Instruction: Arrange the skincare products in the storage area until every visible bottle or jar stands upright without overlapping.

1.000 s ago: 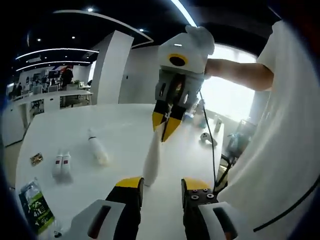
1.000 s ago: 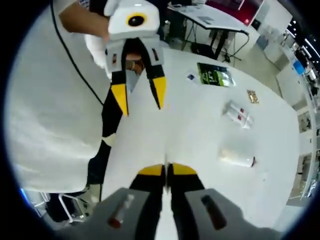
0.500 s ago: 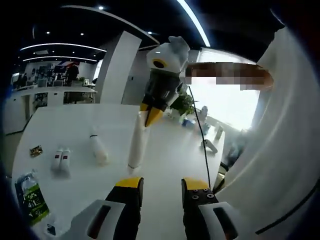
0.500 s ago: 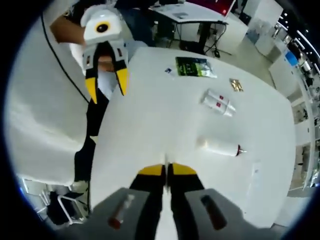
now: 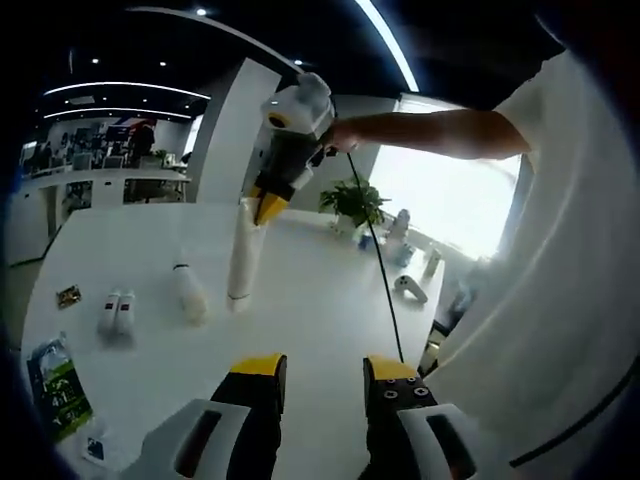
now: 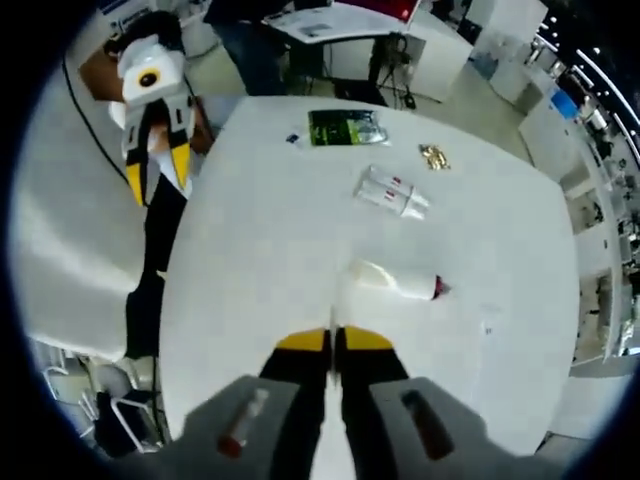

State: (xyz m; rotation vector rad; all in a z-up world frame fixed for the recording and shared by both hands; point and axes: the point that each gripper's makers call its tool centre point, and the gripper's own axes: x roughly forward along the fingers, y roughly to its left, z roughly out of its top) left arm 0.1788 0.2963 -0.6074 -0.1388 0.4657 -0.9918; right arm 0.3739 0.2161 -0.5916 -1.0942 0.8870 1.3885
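A tall white bottle (image 5: 240,262) is seen upright on the white desk (image 5: 310,320) in the left gripper view, pinched at its top by the right tool (image 5: 266,210). In the right gripper view the right tool (image 6: 334,340) is seen from behind with its yellow-tipped jaws pressed together on the top of that bottle, whose body is hidden below them.

A second white bottle (image 6: 392,281) with a dark red cap is seen lying on its side on the desk (image 6: 260,240); it also appears beyond the left tool (image 5: 322,368) in the left gripper view (image 5: 190,296). A pair of small white tubes (image 6: 391,193) lies side by side further off, seen likewise in the left gripper view (image 5: 116,312). Two bottles are counted, and one pair of tubes.

A green packet (image 6: 345,127) and a small gold wrapper (image 6: 434,155) lie near the far desk edge. The left tool (image 6: 157,172) is shown with its jaws spread and nothing between them.
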